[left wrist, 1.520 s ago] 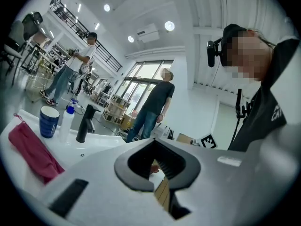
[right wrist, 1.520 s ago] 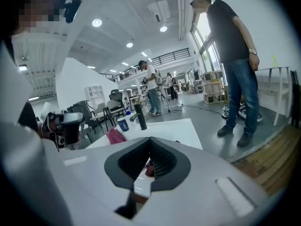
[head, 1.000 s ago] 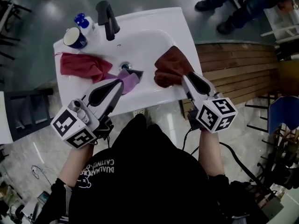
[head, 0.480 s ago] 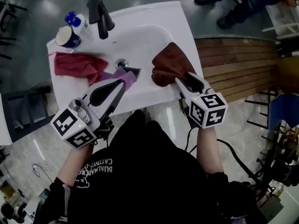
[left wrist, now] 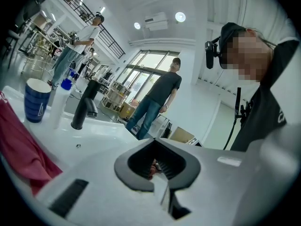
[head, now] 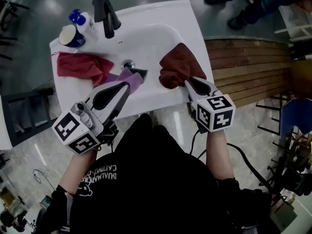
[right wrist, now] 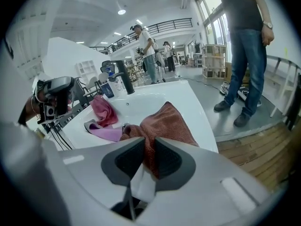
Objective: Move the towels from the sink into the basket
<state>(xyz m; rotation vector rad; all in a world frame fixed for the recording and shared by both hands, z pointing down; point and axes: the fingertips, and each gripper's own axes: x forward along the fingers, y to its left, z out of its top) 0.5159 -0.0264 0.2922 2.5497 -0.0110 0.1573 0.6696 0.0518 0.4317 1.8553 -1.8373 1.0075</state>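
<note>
Three towels lie on the white sink (head: 161, 13): a brown towel (head: 178, 67) over the right rim, a red towel (head: 78, 65) on the left ledge and a purple towel (head: 127, 77) by the drain. My right gripper (head: 188, 82) is at the brown towel's near edge. Its jaws are closing, and brown towel (right wrist: 164, 124) fills the gap between them (right wrist: 146, 144). My left gripper (head: 127, 85) reaches the purple towel's near edge. Its jaws (left wrist: 154, 141) are together, with a pink sliver between the pads.
A black faucet (head: 106, 16), a blue cup (head: 70, 37) and a blue-capped bottle (head: 83, 21) stand at the sink's back left. A slatted wooden platform (head: 243, 67) lies to the right, with a person's shoes (head: 236, 28) beyond it. A person (left wrist: 157, 102) stands behind the sink.
The right gripper has drawn slightly nearer the sink's front rim, staying at the brown towel's edge. The left gripper and the other towels have barely moved.
</note>
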